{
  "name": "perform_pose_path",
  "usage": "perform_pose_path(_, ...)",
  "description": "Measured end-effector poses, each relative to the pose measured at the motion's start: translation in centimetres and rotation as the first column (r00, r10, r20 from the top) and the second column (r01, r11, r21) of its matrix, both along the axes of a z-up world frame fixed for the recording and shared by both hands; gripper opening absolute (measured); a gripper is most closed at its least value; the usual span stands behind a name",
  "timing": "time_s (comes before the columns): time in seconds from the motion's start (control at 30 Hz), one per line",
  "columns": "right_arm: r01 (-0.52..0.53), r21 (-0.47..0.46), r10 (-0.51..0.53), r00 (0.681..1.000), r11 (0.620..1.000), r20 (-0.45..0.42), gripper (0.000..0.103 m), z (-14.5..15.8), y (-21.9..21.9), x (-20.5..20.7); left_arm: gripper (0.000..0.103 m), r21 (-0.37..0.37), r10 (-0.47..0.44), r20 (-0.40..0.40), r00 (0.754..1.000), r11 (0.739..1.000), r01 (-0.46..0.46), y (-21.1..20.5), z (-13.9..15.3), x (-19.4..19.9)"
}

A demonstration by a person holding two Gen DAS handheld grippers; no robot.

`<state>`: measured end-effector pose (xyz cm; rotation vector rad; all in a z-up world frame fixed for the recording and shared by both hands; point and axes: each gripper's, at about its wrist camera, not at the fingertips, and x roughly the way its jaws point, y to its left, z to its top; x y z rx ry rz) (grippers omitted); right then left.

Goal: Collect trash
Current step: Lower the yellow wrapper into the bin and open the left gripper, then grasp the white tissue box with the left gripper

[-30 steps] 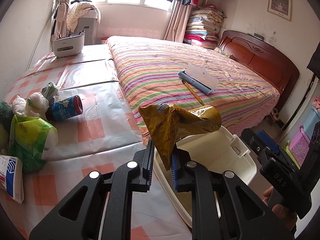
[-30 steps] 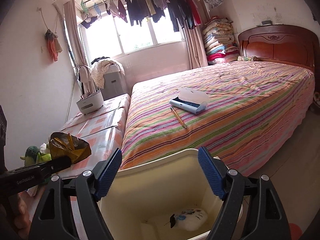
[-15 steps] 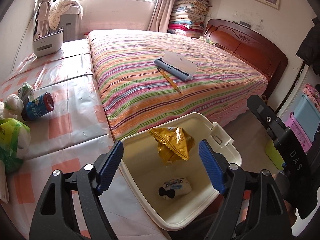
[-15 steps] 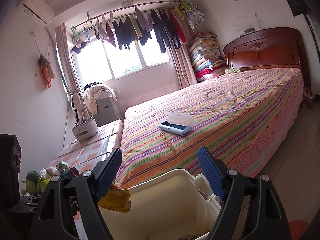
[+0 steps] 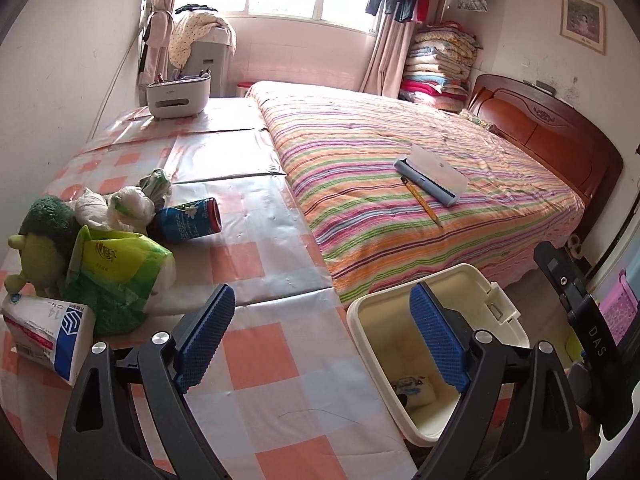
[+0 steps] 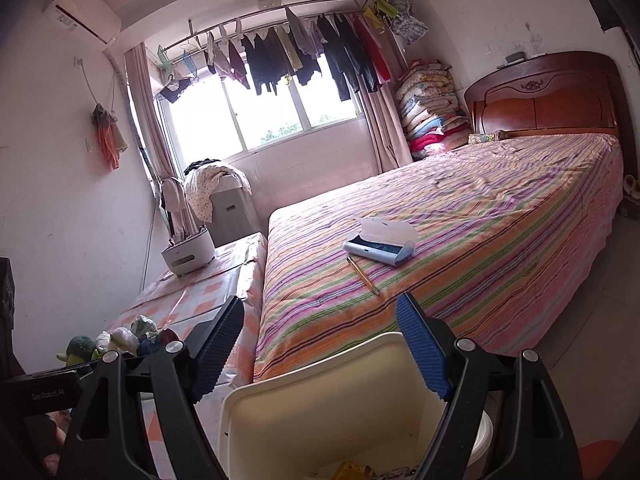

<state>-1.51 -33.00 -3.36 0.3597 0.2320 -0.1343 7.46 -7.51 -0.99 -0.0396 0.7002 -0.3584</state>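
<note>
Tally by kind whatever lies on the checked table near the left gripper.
Plush toy: 1
Tissue packs, one green, one white and blue: 2
Crumpled white bags: a cluster, counted as 1
Blue can: 1
Total: 5

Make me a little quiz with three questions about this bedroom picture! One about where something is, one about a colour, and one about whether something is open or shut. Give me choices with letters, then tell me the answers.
1. Where is the pencil?
A. on the striped bed
B. in the bin
C. on the checked table

2. What colour are the pads on the left gripper?
A. red
B. blue
C. yellow

3. How is the pencil case on the bed?
A. zipped shut
B. lid open
C. upside down

Answers:
1. A: the pencil lies on the striped bed beside the pencil case.
2. B: the left gripper has blue ridged pads, jaws wide apart with nothing between them.
3. B: its clear lid stands raised in both views.
</note>
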Motion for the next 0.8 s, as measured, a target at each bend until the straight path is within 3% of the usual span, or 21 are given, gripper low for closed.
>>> perform_pose_path(0.33, -0.099, -0.029, 0.098, 0.995, 0.995, -0.021, 0.076, 0.1, 4.4, 1.9, 0.088, -0.037, 0.204, -0.021, 0.979, 0.978, -0.204, 9.2, 0.6, 0.4)
perform_pose_path(0.5, -0.153, -0.043, 0.152, 0.988, 0.987, -0.036, 0.076, 0.1, 6.7, 2.9, 0.088, -0.044, 0.261, -0.032, 0.965, 0.964, -0.263, 12.8, 0.5, 0.0)
perform_pose_path(0.8, -0.244, -0.018, 0.243, 0.968, 0.97, -0.061, 0.076, -0.3, 9.7, 4.3, 0.088, -0.041, 0.227, -0.054, 0.973, 0.973, -0.229, 19.4, 1.6, -1.4)
